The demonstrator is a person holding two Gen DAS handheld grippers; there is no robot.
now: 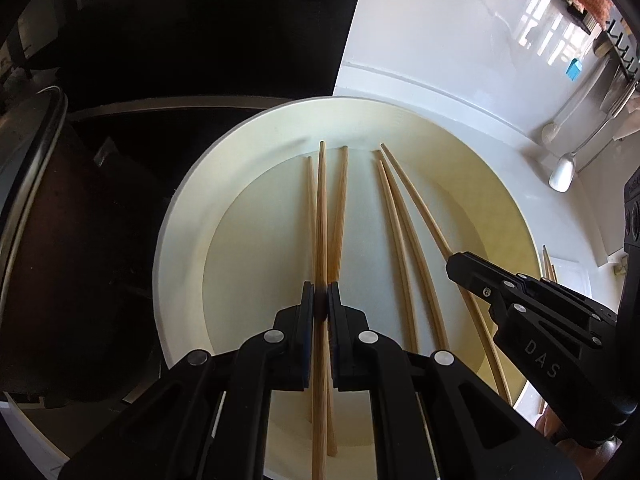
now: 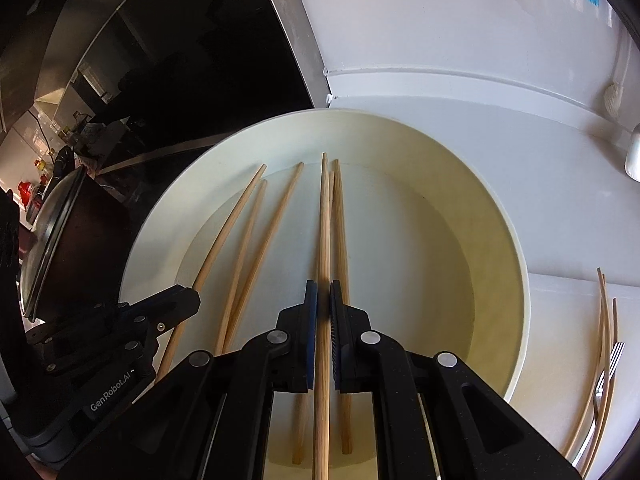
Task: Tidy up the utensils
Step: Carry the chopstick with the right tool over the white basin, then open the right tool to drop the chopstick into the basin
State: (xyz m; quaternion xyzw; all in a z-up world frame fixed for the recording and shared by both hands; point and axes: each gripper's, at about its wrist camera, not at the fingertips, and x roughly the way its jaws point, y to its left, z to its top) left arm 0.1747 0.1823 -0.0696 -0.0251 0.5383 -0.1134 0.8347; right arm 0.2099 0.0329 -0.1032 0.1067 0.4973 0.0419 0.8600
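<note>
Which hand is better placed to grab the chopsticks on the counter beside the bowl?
Right. The counter chopsticks lie right of the bowl, nearer the right gripper; the left gripper sits across the bowl. The right likely must drop its held chopstick first.

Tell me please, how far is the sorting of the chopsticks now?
Partly done, it seems. Several chopsticks already lie in the cream bowl. In hand: the left tongs and the right tongs are each shut on one chopstick over the bowl. Left: a few chopsticks and a fork lie on the white counter beside the bowl.
</note>
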